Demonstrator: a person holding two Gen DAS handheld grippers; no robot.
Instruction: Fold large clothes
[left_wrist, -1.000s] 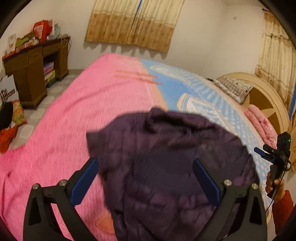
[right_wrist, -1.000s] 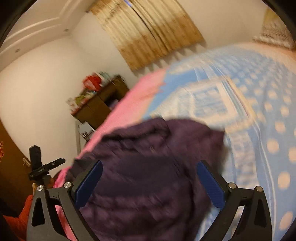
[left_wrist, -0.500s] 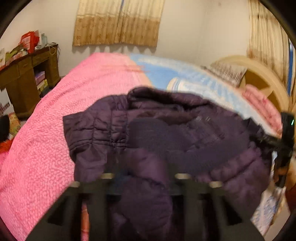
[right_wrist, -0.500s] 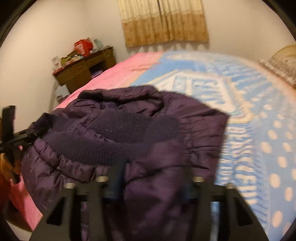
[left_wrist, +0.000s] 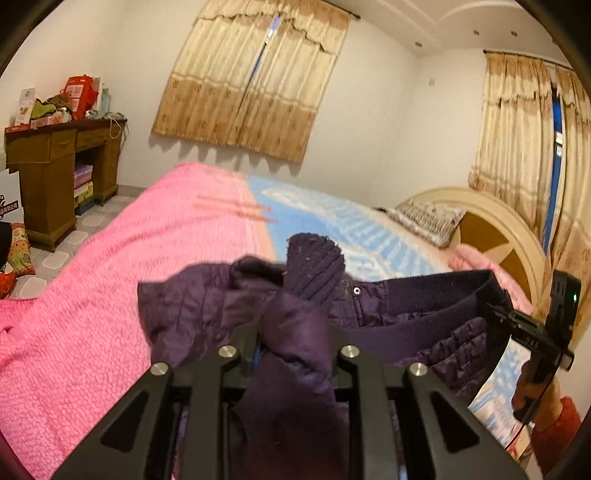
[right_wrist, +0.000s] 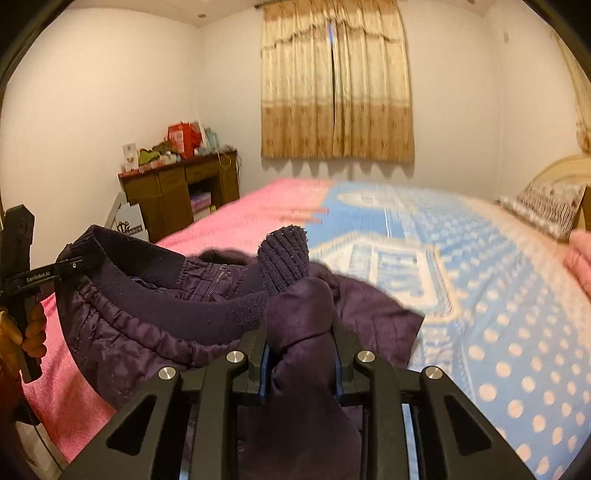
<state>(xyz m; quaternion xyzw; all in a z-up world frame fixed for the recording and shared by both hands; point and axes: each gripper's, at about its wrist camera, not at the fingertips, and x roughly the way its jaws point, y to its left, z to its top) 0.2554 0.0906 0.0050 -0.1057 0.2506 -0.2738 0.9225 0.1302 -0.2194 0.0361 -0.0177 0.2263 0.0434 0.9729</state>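
Bed: a wide bed (left_wrist: 110, 295) under a fuzzy pink blanket (left_wrist: 74, 332) and a blue-and-cream patterned blanket (right_wrist: 498, 314) fills the room from 9 to 3 o'clock in both views; it looks meant as the folding surface.
Headboard: a rounded cream wooden headboard (left_wrist: 491, 221) sits at 3 o'clock in the left view, with a patterned pillow (left_wrist: 424, 221) against it.
Curtains: beige patterned curtains (right_wrist: 336, 92) hang at 12 o'clock.
Table: a dark brown wooden table (right_wrist: 177, 195) with red and green clutter stands at 10 o'clock by the wall.
Jacket: the dark purple quilted puffer jacket (left_wrist: 207, 306) hangs low over the near edge of the bed, between the two grippers, its ribbed knit hem band (right_wrist: 192, 306) stretched taut from one to the other. Holding it spread like this probably lets the garment be straightened before laying it flat.
Cuffs: a ribbed knit cuff (left_wrist: 314, 266) pokes up at 12 o'clock above each jaw pair, so each grip seems to be near a sleeve end.
Left gripper: the left gripper (left_wrist: 291, 350) is clamped on a bunched fold of jacket fabric.
Right gripper: the right gripper (right_wrist: 299, 354) is likewise closed tight on purple fabric, mirroring the other side to keep tension even.
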